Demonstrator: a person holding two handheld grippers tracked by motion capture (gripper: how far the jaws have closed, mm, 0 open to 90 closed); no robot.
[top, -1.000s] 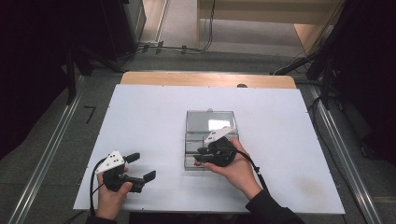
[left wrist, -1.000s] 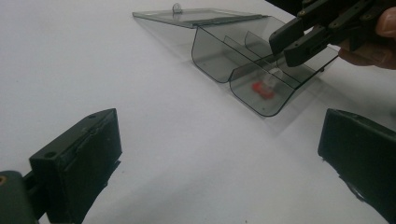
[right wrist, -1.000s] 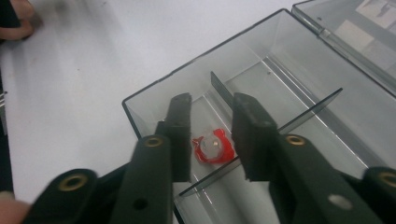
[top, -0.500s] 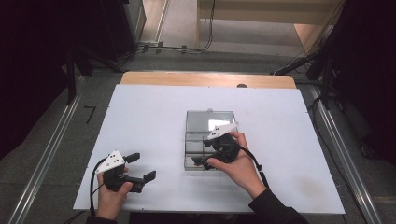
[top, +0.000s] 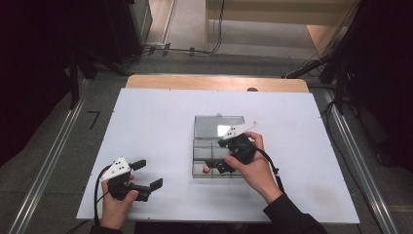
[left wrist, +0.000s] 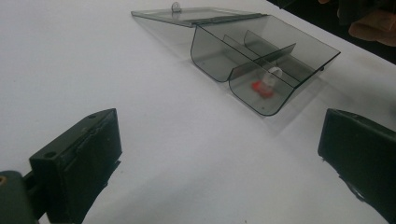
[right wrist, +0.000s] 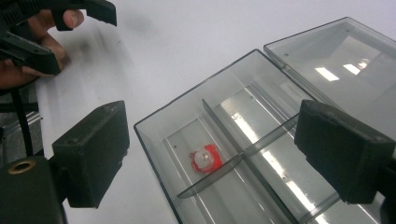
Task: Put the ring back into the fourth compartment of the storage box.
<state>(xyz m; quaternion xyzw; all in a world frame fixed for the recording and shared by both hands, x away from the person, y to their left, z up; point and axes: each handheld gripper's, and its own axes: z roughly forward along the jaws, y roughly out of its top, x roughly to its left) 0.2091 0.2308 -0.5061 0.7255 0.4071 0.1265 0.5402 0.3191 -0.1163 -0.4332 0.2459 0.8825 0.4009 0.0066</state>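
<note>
A clear grey compartment box (top: 197, 146) lies mid-table, its lid folded open on the far side. A small red-and-white piece (right wrist: 204, 160) rests loose in the box's near-left compartment (top: 206, 170). My right gripper (top: 219, 156) hovers just above that part of the box (right wrist: 154, 121). Its jaws have just been opening and now stand wide (right wrist: 215, 144), with nothing pressed between the pads. My left gripper (top: 147, 174) is held near the table's front left, open and empty (left wrist: 219, 154), and faces the box (left wrist: 210, 51) and the red piece (left wrist: 264, 86).
The white tabletop (top: 160, 122) spreads wide around the box. A wooden strip (top: 214, 83) runs along its far edge, and metal rails (top: 48, 165) flank both sides. The left hand with its gripper (right wrist: 77, 35) sits at the upper left of the right gripper view.
The right gripper has lifted slightly off the box and its jaws have spread apart, leaving the red-and-white piece in the compartment. The left gripper has stayed put.
</note>
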